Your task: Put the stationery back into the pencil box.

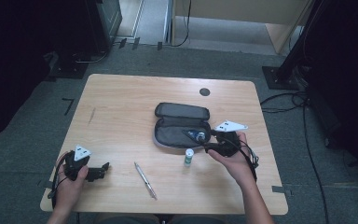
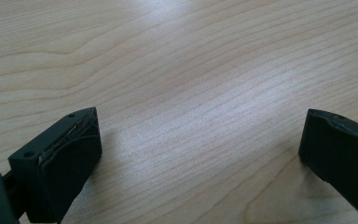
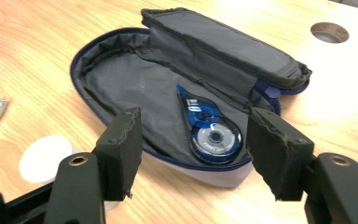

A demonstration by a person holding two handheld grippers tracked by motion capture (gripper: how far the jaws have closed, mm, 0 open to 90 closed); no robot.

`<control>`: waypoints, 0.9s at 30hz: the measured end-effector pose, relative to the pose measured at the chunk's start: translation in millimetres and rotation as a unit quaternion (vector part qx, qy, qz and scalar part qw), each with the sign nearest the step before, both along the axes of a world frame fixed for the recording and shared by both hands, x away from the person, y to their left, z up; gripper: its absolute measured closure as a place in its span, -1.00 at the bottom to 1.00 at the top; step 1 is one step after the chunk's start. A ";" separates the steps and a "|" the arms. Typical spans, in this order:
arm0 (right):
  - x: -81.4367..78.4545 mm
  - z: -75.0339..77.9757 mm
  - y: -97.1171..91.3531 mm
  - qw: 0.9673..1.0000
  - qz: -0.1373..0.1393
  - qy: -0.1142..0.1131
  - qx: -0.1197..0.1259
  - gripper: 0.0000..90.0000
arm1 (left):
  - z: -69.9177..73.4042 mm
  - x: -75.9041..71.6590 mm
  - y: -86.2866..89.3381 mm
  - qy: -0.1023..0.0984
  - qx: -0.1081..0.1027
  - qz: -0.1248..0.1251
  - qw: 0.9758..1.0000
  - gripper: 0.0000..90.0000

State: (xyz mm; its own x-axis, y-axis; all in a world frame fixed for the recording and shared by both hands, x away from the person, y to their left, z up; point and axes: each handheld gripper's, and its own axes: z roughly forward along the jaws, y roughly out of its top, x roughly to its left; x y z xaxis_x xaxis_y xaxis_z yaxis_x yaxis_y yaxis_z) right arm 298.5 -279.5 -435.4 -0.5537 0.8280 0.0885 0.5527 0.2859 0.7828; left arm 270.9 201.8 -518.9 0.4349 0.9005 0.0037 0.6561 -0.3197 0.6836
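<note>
From the high view, a pale wooden tabletop (image 1: 121, 102) with rounded corners stood on grey carpet, dark equipment stands and cables around it, and a round cable hole (image 1: 204, 92) near its far edge. A dark pencil case (image 1: 182, 125) lay open near the middle, its lid flap folded back toward the far side. Inside its right end lay a blue correction tape dispenser (image 1: 196, 136). The right gripper (image 1: 210, 140) hovered at the case's right end, just beside the dispenser. A small white-capped bottle (image 1: 189, 157) stood just in front of the case, and a silver pen (image 1: 145, 180) lay diagonally nearer the person. The left gripper (image 1: 105, 169) rested low at the near left, well apart from the case.

In the left gripper view, the fingers (image 2: 72, 158) stood wide apart with bare wood grain between them.

In the right gripper view, the case (image 3: 121, 79) showed a grey lining and a blue zip edge. The dispenser (image 3: 209, 133) was translucent blue with a round reel visible at its wide end. Its long axis ran diagonally, the narrow tip pointing up and left toward the case's middle, the round end resting against the near wall. The right fingers (image 3: 121, 149) were parted with nothing between them, framing the dispenser from above without touching it.
</note>
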 end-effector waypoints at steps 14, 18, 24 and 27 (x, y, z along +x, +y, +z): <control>-18.8 5.8 15.8 1.000 0.020 0.002 0.023 -0.15 | 0.0 0.0 0.0 0.000 -0.001 0.000 1.000 -1.00; -22.1 5.5 19.8 0.999 0.026 0.006 0.039 -0.15 | 0.0 0.0 0.1 0.000 -0.001 0.000 1.000 -1.00; -28.0 4.4 25.3 0.998 0.035 0.007 0.045 -0.14 | 0.0 0.0 0.2 0.000 -0.002 0.000 1.000 -1.00; -29.6 3.7 27.1 0.998 0.037 0.008 0.047 -0.14 | 0.0 0.0 0.0 0.000 -0.001 0.000 1.000 -1.00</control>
